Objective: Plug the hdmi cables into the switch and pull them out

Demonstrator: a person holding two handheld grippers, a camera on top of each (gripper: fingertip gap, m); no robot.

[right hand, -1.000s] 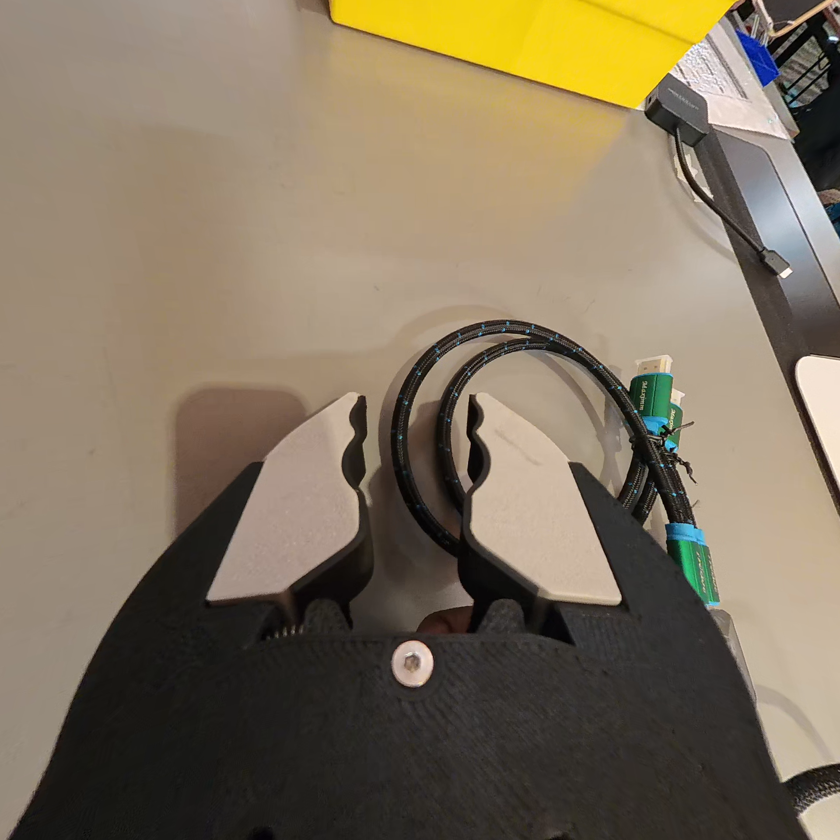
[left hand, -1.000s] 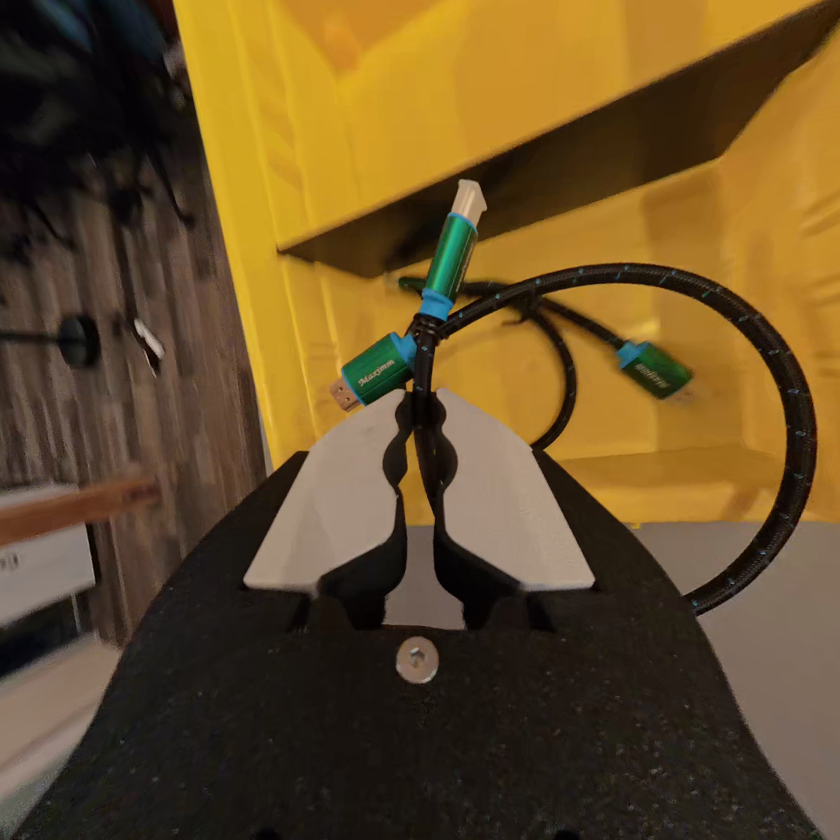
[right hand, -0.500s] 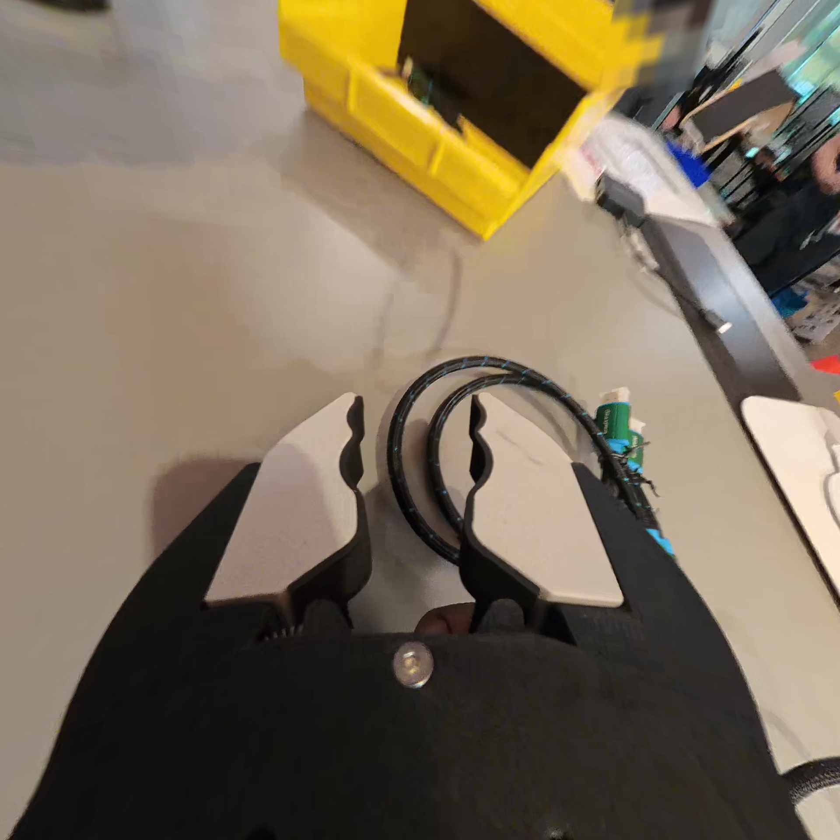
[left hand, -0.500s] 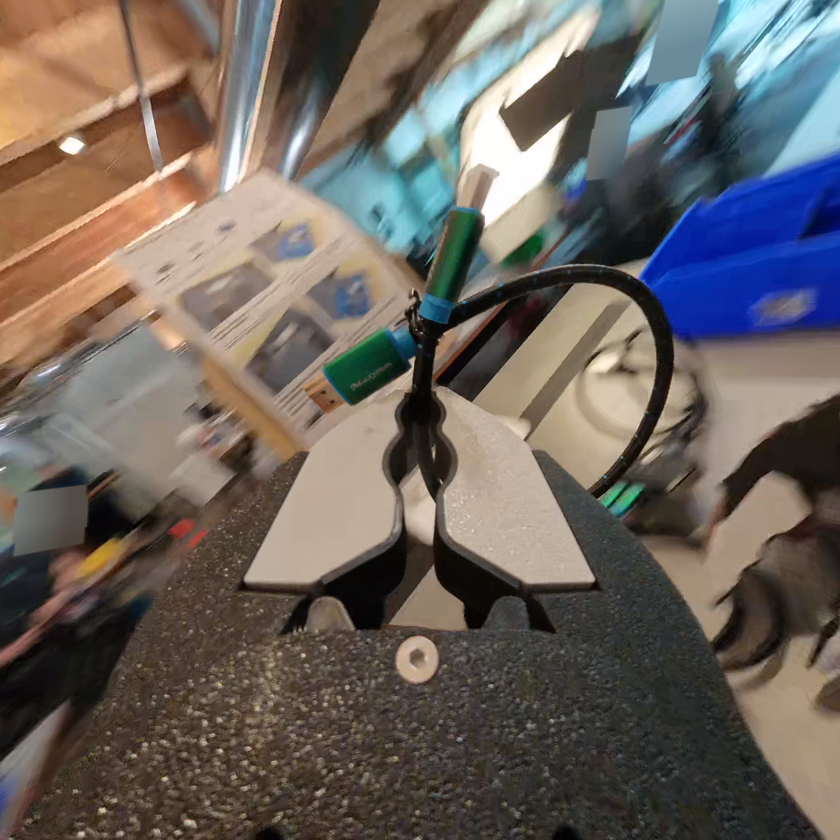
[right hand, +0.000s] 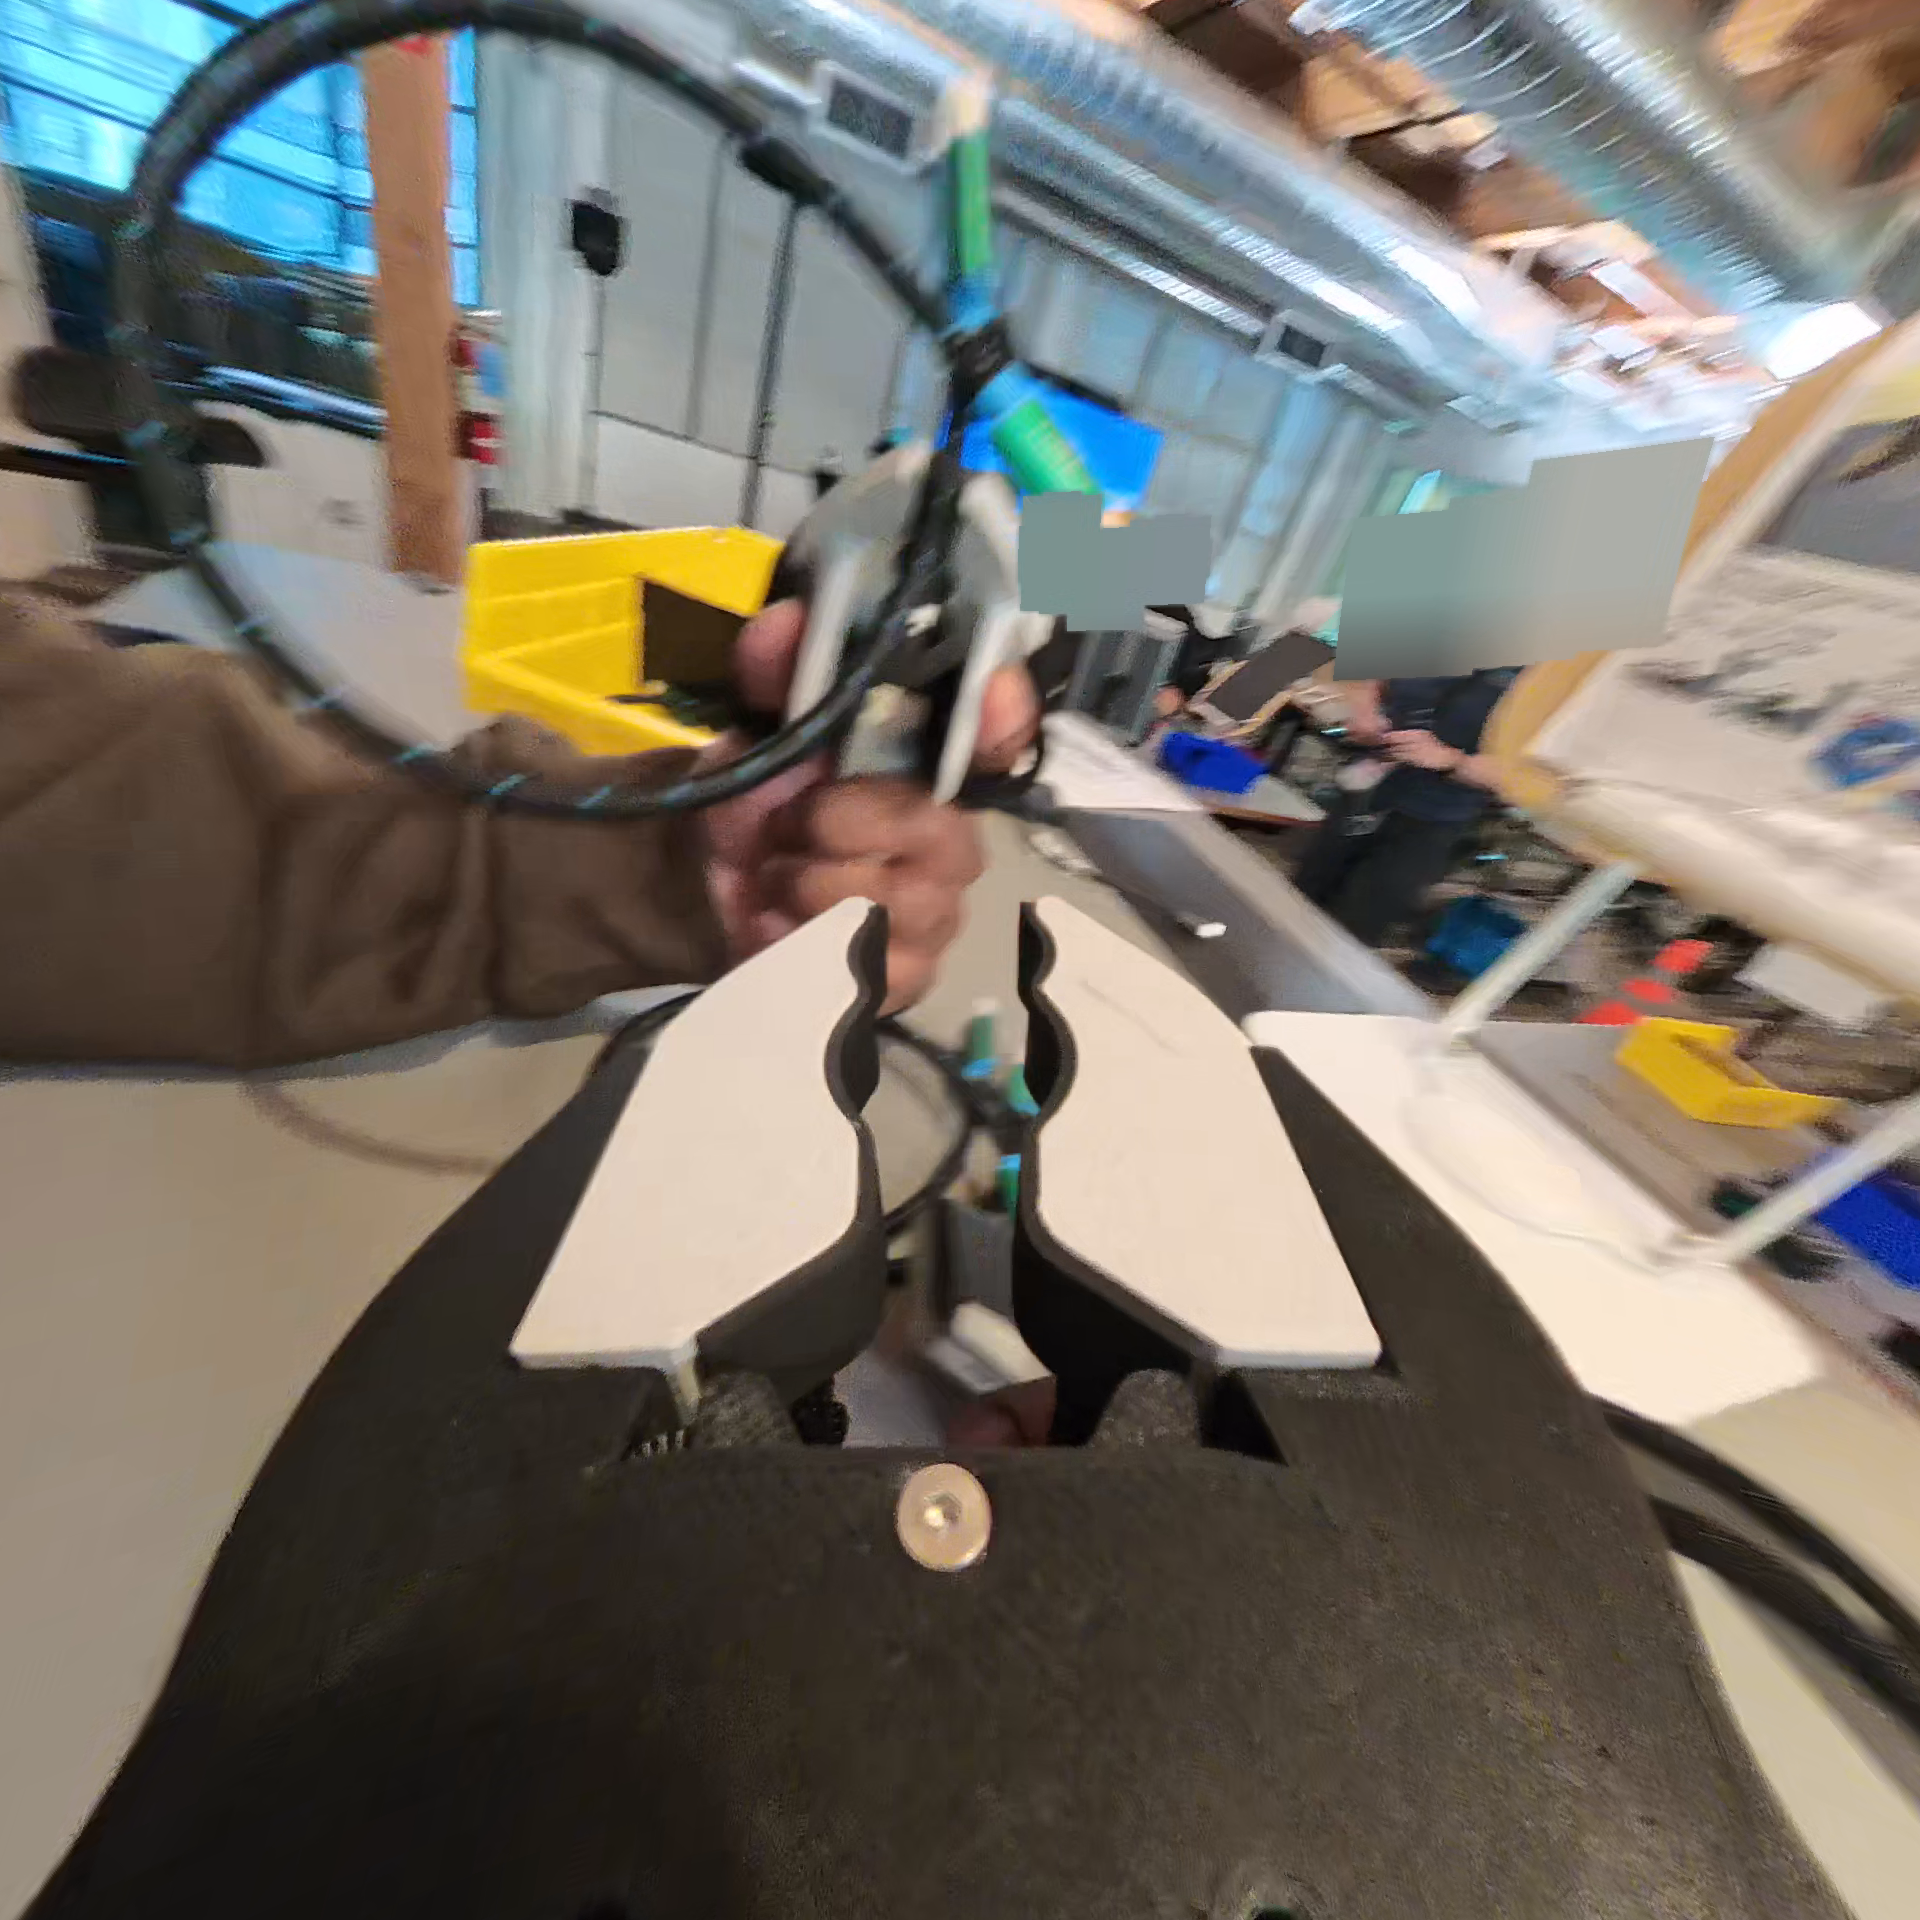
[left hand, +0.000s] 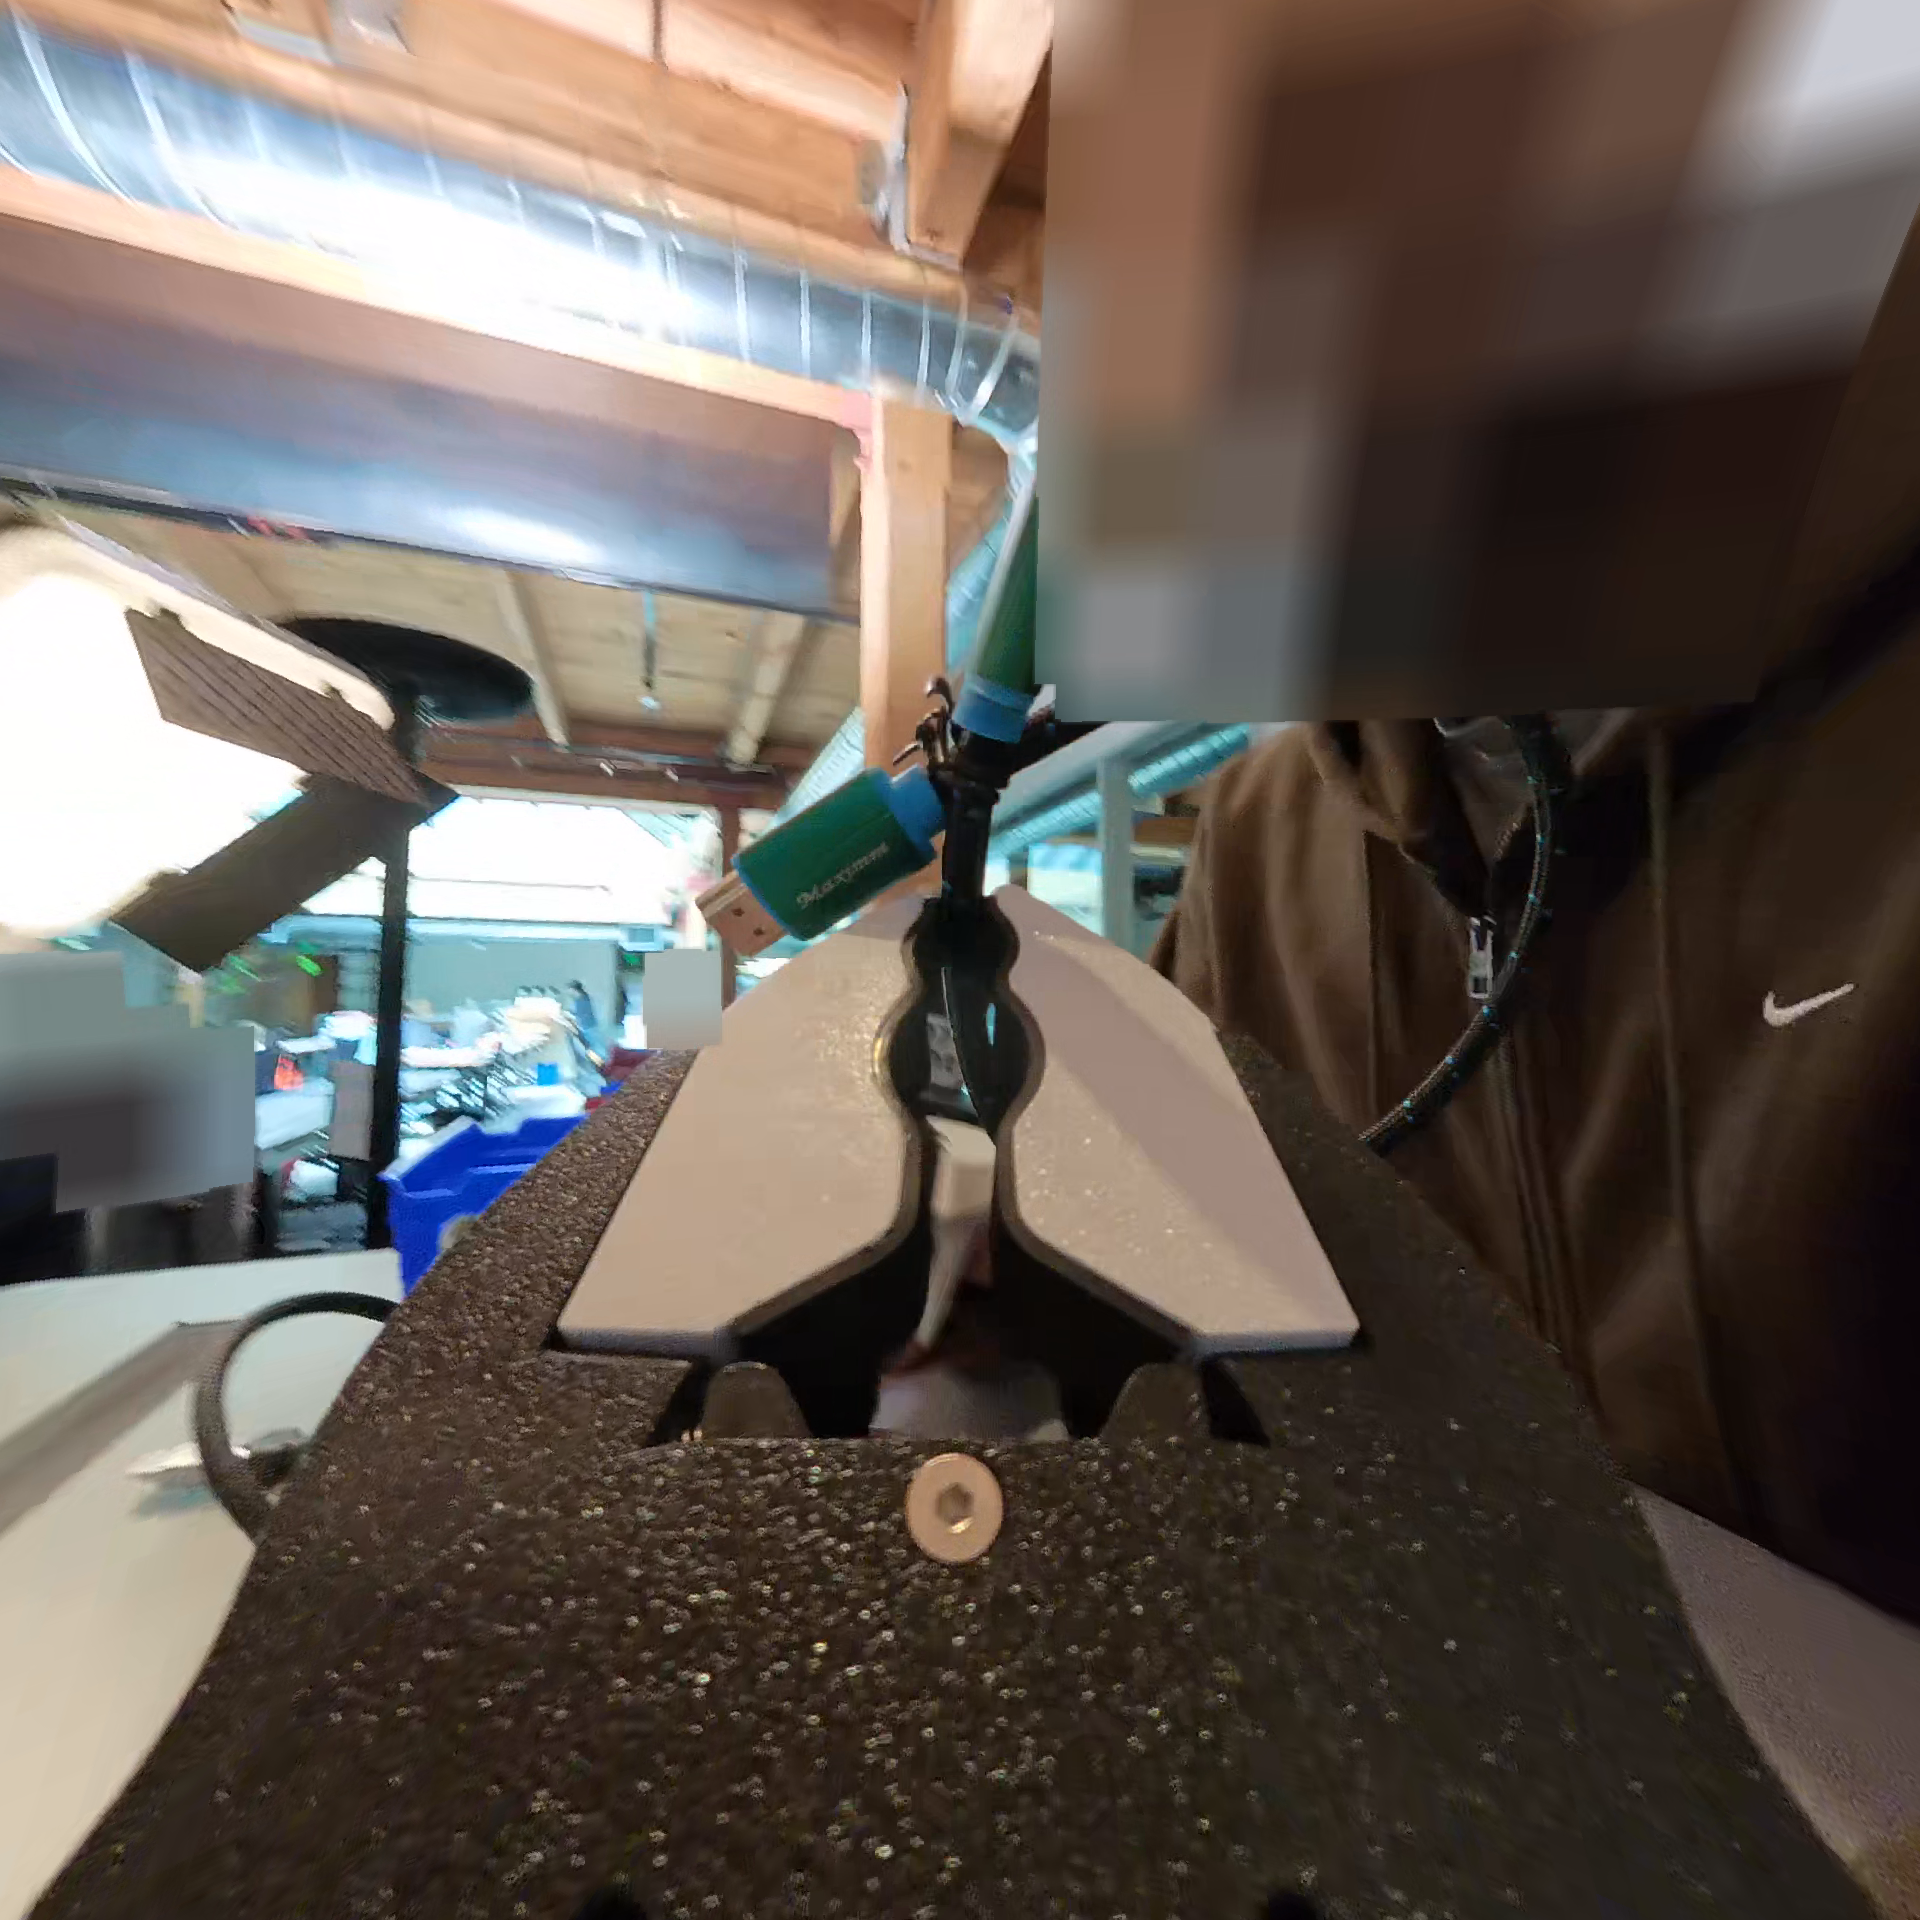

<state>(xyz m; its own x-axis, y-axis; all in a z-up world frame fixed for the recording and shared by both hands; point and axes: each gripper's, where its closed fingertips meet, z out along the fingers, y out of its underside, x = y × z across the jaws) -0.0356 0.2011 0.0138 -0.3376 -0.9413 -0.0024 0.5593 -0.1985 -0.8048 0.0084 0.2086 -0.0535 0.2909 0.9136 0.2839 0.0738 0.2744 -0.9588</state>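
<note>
Holding: left gripper (left hand: pixel 961 920), jaws pinching a black braided cable (left hand: pixel 964 873), raised off the counter (right hand: pixel 156 1299).
Right gripper (right hand: pixel 951 925): jaws spread, bare.
Yellow bin (right hand: pixel 582 623): behind the left gripper.
Cable loop (right hand: pixel 166 447): arcs over a brown sleeve (right hand: pixel 312 852).
Green plugs (left hand: pixel 831 873): just past the left jaws.
Second cable (right hand: pixel 935 1132): on counter below the right jaws.

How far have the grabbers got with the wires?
One black braided cable, green plugs tied together, is clamped in the left gripper and lifted high. The right gripper is open, holding nothing. Another bundled cable lies on the table beneath. The yellow bin stands behind.
</note>
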